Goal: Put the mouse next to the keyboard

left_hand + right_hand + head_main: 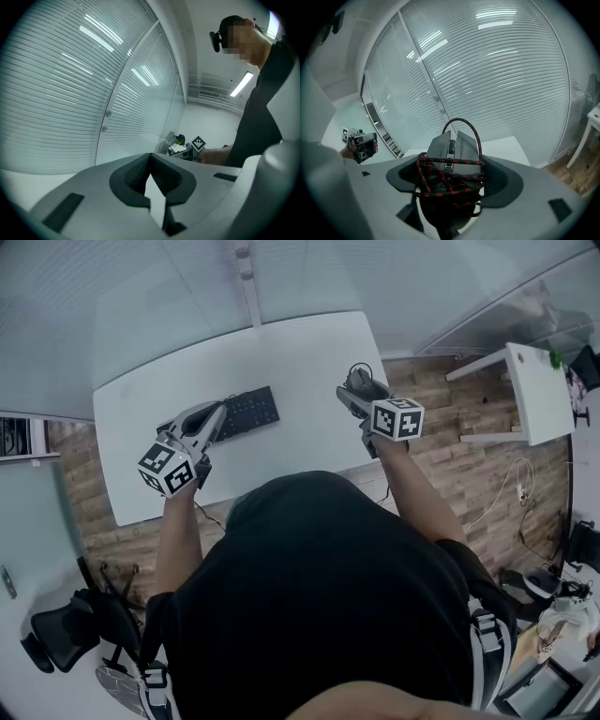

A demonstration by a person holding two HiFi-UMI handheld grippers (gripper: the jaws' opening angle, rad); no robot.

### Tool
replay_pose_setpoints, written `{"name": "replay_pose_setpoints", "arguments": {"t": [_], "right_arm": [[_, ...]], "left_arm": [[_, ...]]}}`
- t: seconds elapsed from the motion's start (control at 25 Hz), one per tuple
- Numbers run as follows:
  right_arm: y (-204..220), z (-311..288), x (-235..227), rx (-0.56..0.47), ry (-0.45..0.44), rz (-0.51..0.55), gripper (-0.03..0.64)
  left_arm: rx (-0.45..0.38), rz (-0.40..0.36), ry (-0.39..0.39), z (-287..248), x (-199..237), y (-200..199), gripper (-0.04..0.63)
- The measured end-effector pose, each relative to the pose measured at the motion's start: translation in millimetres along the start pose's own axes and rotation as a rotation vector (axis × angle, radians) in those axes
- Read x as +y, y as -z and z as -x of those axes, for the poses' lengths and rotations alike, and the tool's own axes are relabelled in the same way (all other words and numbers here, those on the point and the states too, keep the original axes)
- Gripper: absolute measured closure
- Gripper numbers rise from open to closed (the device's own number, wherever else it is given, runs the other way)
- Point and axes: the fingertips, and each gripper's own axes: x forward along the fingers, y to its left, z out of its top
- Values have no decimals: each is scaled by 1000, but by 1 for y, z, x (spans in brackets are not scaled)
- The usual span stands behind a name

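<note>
A black keyboard [248, 412] lies on the white table [291, 352], left of its middle. My right gripper [361, 395] is held over the table's right edge, shut on a grey mouse [451, 146] that has its red-and-black braided cable [465, 123] wound round it. In the right gripper view the mouse points up and away between the two dark pads. My left gripper [216, 416] hovers just left of the keyboard. Its jaws [150, 157] are shut tip to tip with nothing in them.
A glass wall with blinds [497, 70] runs behind the table. A small white side table [530, 390] stands at the right on the wooden floor, with loose cables [511, 488] beyond it. An office chair [66, 629] sits at the lower left.
</note>
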Motion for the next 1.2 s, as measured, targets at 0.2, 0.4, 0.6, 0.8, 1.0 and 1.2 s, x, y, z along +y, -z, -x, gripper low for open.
{"name": "replay_pose_setpoints", "arguments": {"t": [0.2, 0.4, 0.6, 0.8, 1.0, 1.2], "right_arm": [[-3, -17, 10, 12, -11, 0, 213], [1, -50, 27, 38, -26, 0, 213], [6, -58, 28, 65, -35, 7, 213], [17, -87, 28, 107, -39, 5, 213], [32, -104, 21, 150, -26, -18, 213], [47, -122, 14, 190, -14, -41, 213]], "left_arm": [[-2, 15, -11, 7, 14, 3, 575], [-4, 32, -29, 23, 41, 10, 575], [-14, 44, -62, 32, 44, 11, 575], [-10, 57, -84, 43, 59, 16, 575], [-17, 68, -115, 52, 66, 17, 575], [-21, 74, -141, 63, 75, 19, 575]]}}
